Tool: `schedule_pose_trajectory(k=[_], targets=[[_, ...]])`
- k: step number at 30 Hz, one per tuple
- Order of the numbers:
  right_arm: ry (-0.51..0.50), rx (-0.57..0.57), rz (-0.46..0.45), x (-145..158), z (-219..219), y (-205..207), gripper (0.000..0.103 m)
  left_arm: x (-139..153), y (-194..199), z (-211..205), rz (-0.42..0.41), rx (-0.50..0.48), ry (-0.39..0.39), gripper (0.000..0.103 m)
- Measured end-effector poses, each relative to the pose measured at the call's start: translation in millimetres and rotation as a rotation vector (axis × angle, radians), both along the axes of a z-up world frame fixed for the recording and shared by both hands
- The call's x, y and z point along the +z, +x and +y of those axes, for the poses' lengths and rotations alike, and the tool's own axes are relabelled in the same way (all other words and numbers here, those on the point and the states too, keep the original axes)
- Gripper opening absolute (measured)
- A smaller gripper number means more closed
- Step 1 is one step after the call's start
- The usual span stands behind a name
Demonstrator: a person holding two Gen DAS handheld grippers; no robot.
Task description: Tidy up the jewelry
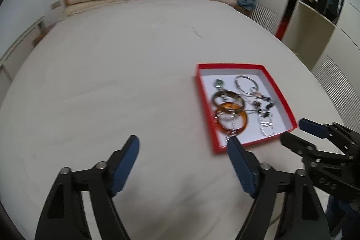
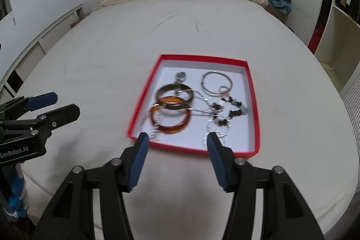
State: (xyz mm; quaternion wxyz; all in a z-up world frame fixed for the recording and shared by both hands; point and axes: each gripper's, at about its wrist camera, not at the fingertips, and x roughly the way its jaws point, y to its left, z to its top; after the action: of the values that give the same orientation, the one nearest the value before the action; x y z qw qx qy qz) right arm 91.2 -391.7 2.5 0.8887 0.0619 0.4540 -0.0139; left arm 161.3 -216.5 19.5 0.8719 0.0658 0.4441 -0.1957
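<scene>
On the bed sheet (image 2: 112,48) the red box (image 2: 253,105) holds all the jewelry: amber bangle (image 2: 171,127) at 6 o'clock of the dark bangle (image 2: 174,95), beaded necklace (image 2: 227,110) at their 3. Both left gripper (image 1: 183,147) and right gripper (image 2: 177,142) gape empty; best approach low and centred, avoiding chains

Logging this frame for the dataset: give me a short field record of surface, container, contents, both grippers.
surface: bed, light sheet
container: red tray, open, on the bed
contents: orange bangle, brown bangle, thin silver hoop, beaded chain, small watch; pieces overlap
left gripper: open, empty, beside the tray
right gripper: open, empty, at the tray's near edge
</scene>
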Motion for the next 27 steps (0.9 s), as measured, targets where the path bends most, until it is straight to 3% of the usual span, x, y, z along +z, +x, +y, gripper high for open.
schedule_pose_trajectory(k=[4,14,17,27], targets=[[0.007,0.01,-0.027,15.3,22.2,-16.8,0.055,8.6,-16.4,34.8,-0.032,0.063,0.01,0.091],[-0.01,0.015,-0.077,41.1,69.3,-45.8,0.058,20.2,-46.7,111.9,-0.064,0.199,0.013,0.092],[-0.009,0.011,-0.096,47.9,79.9,-53.9,0.065,26.3,-59.3,126.3,-0.085,0.216,0.012,0.092],[-0.035,0.027,-0.138,66.9,108.3,-73.6,0.066,44.1,-91.9,148.7,-0.158,0.227,0.009,0.092]])
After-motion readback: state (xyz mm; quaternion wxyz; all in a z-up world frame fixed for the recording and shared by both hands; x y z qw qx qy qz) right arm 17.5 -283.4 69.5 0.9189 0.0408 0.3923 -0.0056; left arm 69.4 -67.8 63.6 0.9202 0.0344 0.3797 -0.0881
